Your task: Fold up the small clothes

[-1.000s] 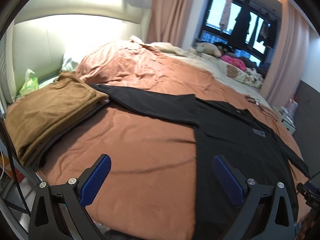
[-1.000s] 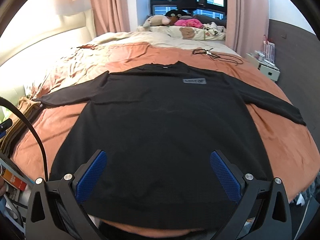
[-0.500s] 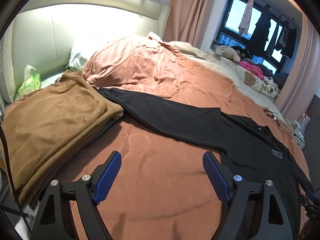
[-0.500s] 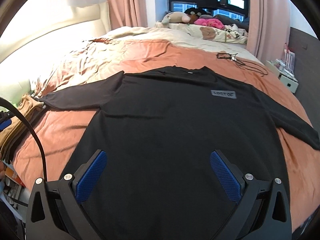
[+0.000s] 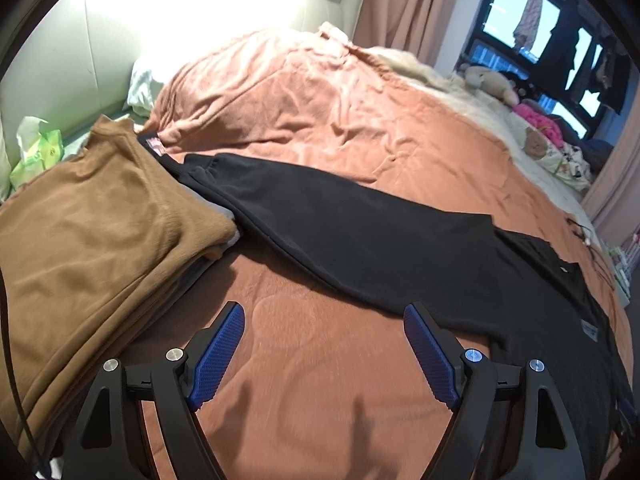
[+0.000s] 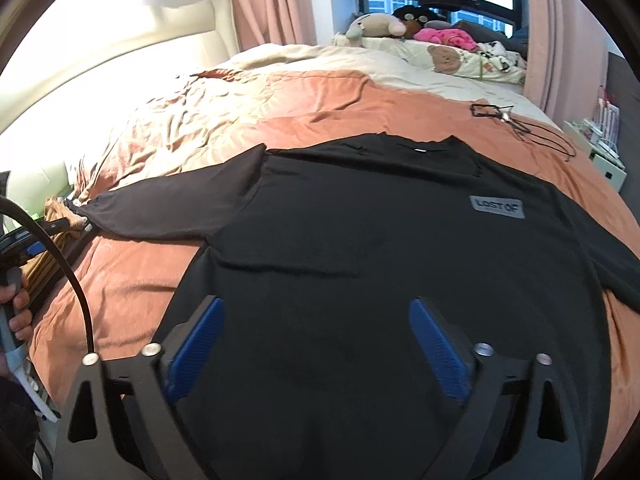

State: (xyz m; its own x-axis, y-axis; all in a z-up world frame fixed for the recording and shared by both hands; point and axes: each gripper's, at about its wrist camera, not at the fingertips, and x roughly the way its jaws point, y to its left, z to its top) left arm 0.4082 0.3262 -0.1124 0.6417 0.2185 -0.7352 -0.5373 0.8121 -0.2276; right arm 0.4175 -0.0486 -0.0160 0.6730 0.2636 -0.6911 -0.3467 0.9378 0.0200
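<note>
Black long-sleeved sweatshirt [image 6: 392,248] spread flat, front up, on the salmon-orange bedspread [image 5: 320,380]. Beside its left cuff, touching it: stack of folded brown garments [image 5: 88,240]. Past the collar: tangle of black cord [image 6: 516,124]; further off, plush toys [image 6: 376,26]. Left gripper [image 5: 324,354] above bare bedspread near the sleeve, wide apart, holding nothing. Right gripper [image 6: 316,350] over the sweatshirt's body, jaws closing, gripping nothing yet.

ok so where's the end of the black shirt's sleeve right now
In the left wrist view the sleeve cuff lies at upper left on the orange bedspread, its tip touching the folded brown pile.
</note>
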